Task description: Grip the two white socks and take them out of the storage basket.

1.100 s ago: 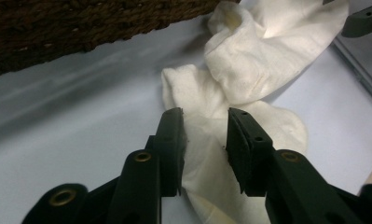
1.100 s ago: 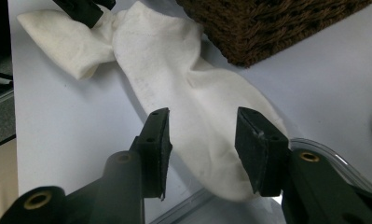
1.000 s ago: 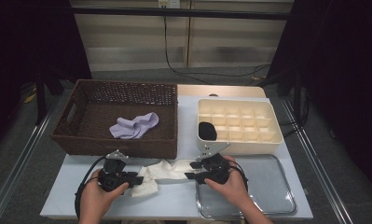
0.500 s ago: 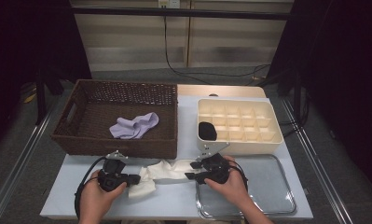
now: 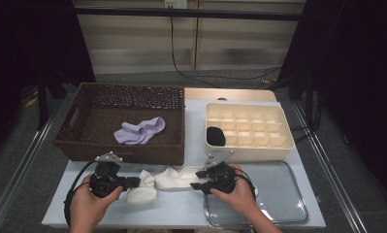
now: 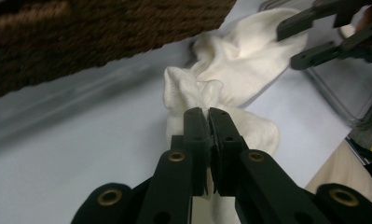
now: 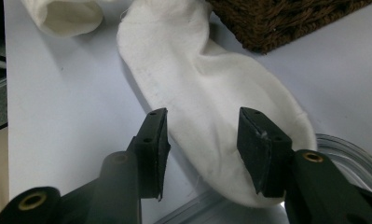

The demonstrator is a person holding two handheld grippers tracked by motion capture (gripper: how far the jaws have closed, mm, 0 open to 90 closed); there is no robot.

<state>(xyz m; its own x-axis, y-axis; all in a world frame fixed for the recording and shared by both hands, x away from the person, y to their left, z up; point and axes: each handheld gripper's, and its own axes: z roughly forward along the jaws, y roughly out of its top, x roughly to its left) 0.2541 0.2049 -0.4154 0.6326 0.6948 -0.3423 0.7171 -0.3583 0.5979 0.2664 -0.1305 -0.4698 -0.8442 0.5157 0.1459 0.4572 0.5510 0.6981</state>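
Left gripper (image 6: 208,116) is clamped tight on the soft white cotton sock (image 6: 230,70). Right gripper (image 7: 202,135) sits half open, straddling the sock's toe end on the pale desk (image 7: 58,93)

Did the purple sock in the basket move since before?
No. The purple sock lies in the same spot on the floor of the brown basket.

the pale table (image 5: 181,213) carries a wicker basket (image 5: 128,154), divided box (image 5: 278,145), clear tray (image 5: 283,213) (front right) and white sock (image 5: 174,177).
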